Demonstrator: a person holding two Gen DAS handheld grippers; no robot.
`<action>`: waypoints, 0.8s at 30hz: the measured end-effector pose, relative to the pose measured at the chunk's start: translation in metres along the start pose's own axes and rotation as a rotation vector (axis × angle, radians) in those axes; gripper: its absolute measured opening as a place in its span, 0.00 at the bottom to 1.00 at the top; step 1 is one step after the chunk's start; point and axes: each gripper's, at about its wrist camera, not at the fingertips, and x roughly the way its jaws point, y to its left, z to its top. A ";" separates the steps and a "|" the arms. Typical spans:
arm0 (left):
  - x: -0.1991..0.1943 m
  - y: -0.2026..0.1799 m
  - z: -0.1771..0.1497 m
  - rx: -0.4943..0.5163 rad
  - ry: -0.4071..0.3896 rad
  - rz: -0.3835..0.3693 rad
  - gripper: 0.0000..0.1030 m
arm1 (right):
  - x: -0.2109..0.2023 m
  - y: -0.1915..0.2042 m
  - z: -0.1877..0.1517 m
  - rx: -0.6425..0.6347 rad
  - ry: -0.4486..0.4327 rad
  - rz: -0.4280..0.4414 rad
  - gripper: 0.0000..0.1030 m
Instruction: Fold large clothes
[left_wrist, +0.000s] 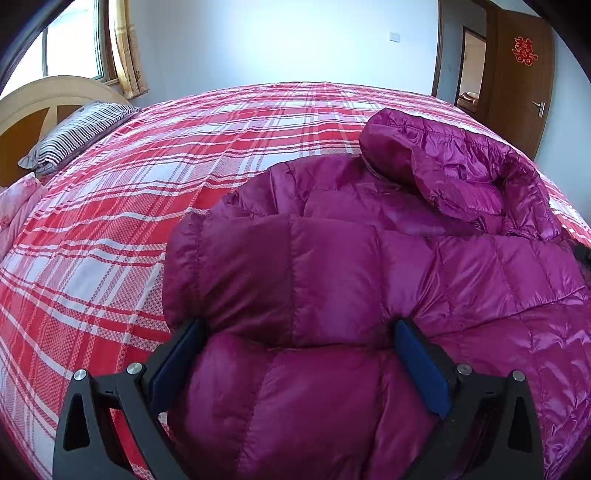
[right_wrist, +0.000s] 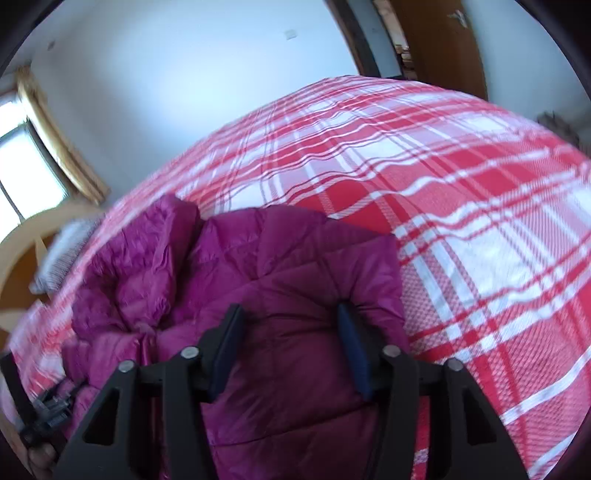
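A magenta quilted puffer jacket (left_wrist: 369, 266) lies on a bed with a red and white plaid cover (left_wrist: 147, 192). Its hood (left_wrist: 461, 166) lies at the far right in the left wrist view. My left gripper (left_wrist: 299, 328) stands wide, its two blue-padded fingers on either side of a thick roll of the jacket's left edge. In the right wrist view the jacket (right_wrist: 288, 266) fills the lower left, and my right gripper (right_wrist: 291, 314) has its fingers pressing into a bunched fold of the jacket's right edge. This view is blurred.
A striped pillow (left_wrist: 77, 136) and a curved wooden headboard (left_wrist: 40, 96) are at the far left. A window with a yellow curtain (left_wrist: 125, 48) and a brown door (left_wrist: 524, 77) stand behind the bed. Plaid cover (right_wrist: 461, 221) lies bare to the right.
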 end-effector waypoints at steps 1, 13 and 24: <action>0.000 0.001 0.000 -0.002 -0.001 -0.003 0.99 | -0.002 0.005 0.003 -0.027 0.003 -0.003 0.65; 0.003 0.010 -0.001 -0.028 -0.003 -0.035 0.99 | 0.036 0.110 0.115 -0.357 0.061 0.052 0.72; 0.005 0.010 -0.002 -0.038 -0.007 -0.046 0.99 | 0.124 0.198 0.103 -0.774 0.323 0.066 0.72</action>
